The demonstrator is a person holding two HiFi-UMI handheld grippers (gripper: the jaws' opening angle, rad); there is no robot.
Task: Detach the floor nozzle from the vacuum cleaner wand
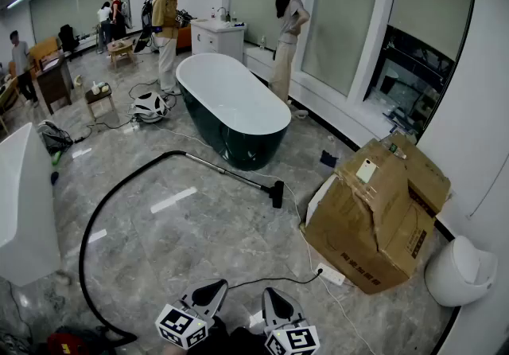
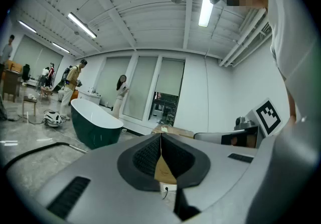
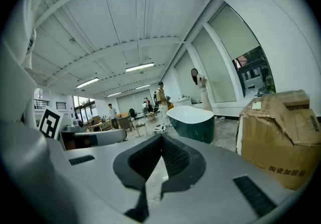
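One nozzle [image 1: 277, 193] lies btwn bathtub [image 1: 231, 107] & cardbd box [image 1: 378, 218].

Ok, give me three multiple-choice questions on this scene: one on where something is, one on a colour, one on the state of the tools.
1. Where does the floor nozzle lie?
A) on the floor between the bathtub and the cardboard box
B) inside the bathtub
C) on top of the cardboard box

2. What colour is the bathtub's outside?
A) white
B) red
C) dark green

3. How do the left tool and the right tool stand?
A) both open
B) both shut, empty
C) both shut on the wand

Answers: A, the head view shows it on the floor between them; C, the shell is dark green under a white inside; B, each gripper view shows the jaws together with nothing between them.
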